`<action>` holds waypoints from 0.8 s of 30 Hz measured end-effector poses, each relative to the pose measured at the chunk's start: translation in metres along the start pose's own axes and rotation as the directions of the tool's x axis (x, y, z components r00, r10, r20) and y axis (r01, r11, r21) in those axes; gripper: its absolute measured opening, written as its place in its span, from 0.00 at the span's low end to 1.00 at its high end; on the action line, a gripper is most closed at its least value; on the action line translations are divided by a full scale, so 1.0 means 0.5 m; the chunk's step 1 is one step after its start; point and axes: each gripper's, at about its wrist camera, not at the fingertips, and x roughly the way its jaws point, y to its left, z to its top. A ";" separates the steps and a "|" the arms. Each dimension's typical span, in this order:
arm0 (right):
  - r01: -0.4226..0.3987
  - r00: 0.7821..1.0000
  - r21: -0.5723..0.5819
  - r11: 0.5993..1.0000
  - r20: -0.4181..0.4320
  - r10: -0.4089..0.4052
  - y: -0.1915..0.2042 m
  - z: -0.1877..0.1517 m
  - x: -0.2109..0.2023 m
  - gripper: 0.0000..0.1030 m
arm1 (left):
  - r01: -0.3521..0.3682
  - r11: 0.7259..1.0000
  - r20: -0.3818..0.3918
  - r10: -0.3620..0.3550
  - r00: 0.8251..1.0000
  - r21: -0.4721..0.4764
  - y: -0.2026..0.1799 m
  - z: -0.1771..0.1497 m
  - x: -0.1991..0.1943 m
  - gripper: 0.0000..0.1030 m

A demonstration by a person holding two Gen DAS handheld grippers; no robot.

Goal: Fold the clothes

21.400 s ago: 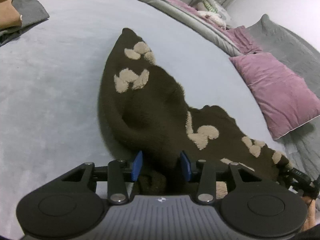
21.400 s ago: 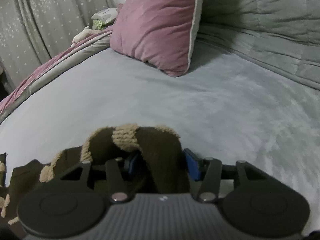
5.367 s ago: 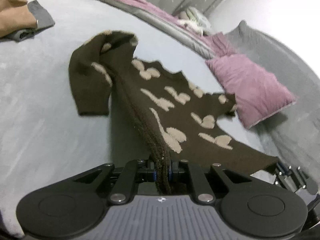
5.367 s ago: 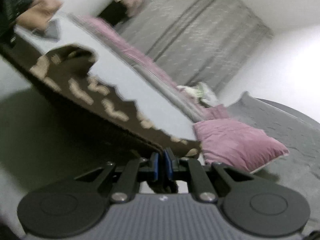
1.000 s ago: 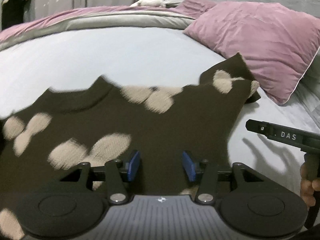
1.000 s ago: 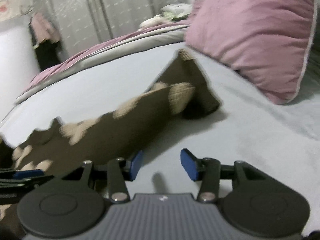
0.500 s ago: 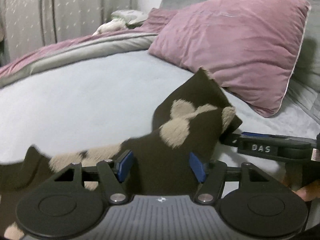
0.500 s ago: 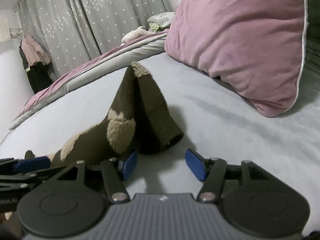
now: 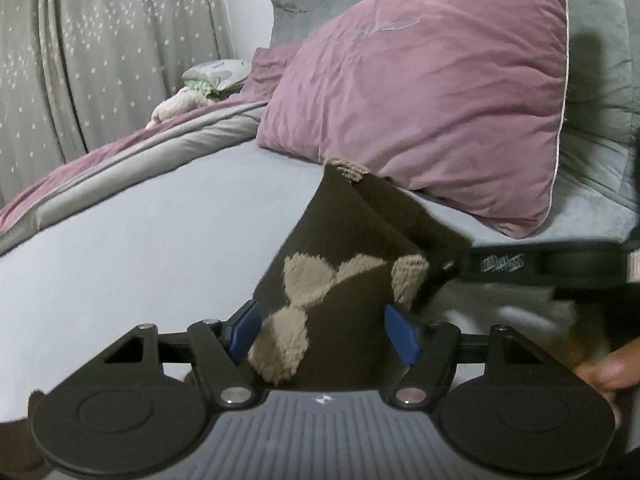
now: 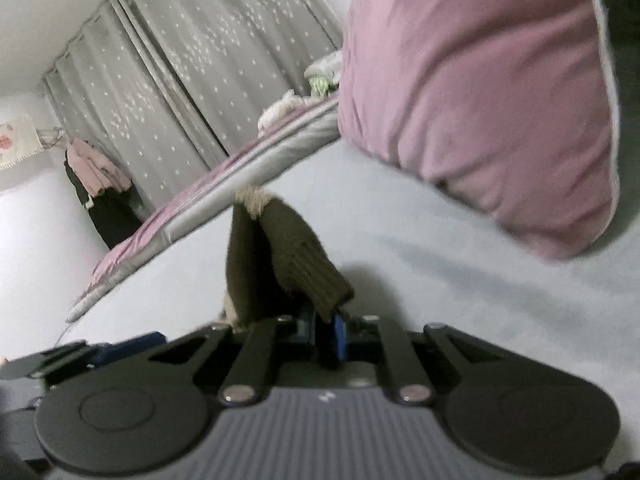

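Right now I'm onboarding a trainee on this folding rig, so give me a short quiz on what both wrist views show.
1. True or false: the right gripper is shut on the brown sweater's cuff.
2. The left gripper is: A open, B shut.
3. What colour is the pillow behind the sleeve?

Key: 1 true; 2 A; 3 pink.
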 end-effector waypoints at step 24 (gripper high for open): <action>0.305 0.934 -0.090 0.948 0.222 -0.279 -0.019 0.116 -0.338 0.08 | 0.091 0.974 0.086 -0.075 0.994 -0.207 0.003 0.036 0.002 0.00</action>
